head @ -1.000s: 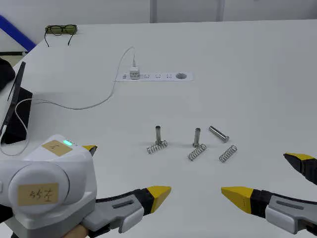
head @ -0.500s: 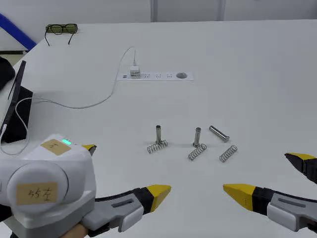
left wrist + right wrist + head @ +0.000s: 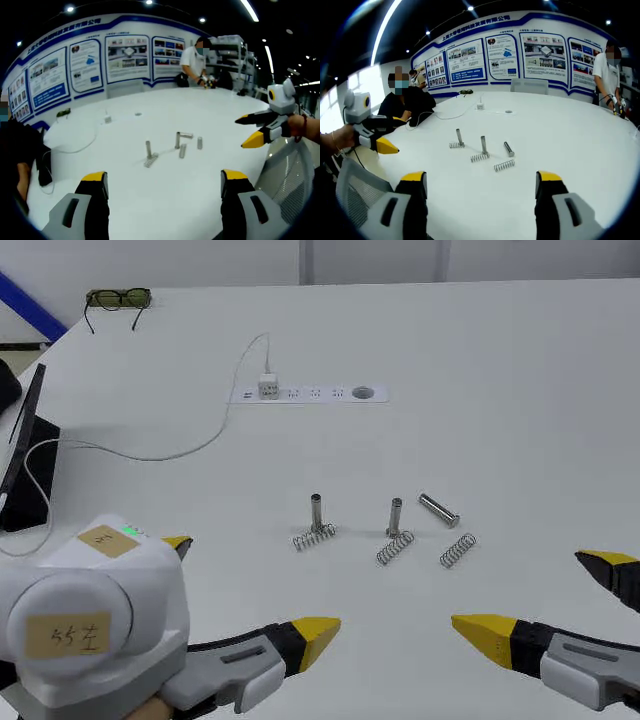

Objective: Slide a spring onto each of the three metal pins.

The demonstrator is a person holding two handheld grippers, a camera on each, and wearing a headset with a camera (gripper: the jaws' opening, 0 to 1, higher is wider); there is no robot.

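Observation:
Two metal pins stand upright on the white table, one (image 3: 317, 510) on the left and one (image 3: 395, 516) in the middle. A third pin (image 3: 438, 509) lies flat to their right. A spring lies at the foot of the left pin (image 3: 314, 536), another (image 3: 395, 547) by the middle pin, and the last (image 3: 457, 550) sits near the lying pin. My left gripper (image 3: 247, 586) is open near the table's front, well short of the parts. My right gripper (image 3: 540, 592) is open too, at the front right. Both hold nothing. The left gripper view shows the pins (image 3: 148, 149) ahead; the right gripper view shows the springs (image 3: 480, 157).
A white power strip (image 3: 310, 394) with a plugged charger lies behind the parts, and its cable (image 3: 200, 445) runs left to a black device (image 3: 25, 470). Green glasses (image 3: 118, 300) rest at the far left corner. People (image 3: 402, 102) are beyond the table.
The head view has shifted slightly. The pins, the springs and both open grippers stay where they were.

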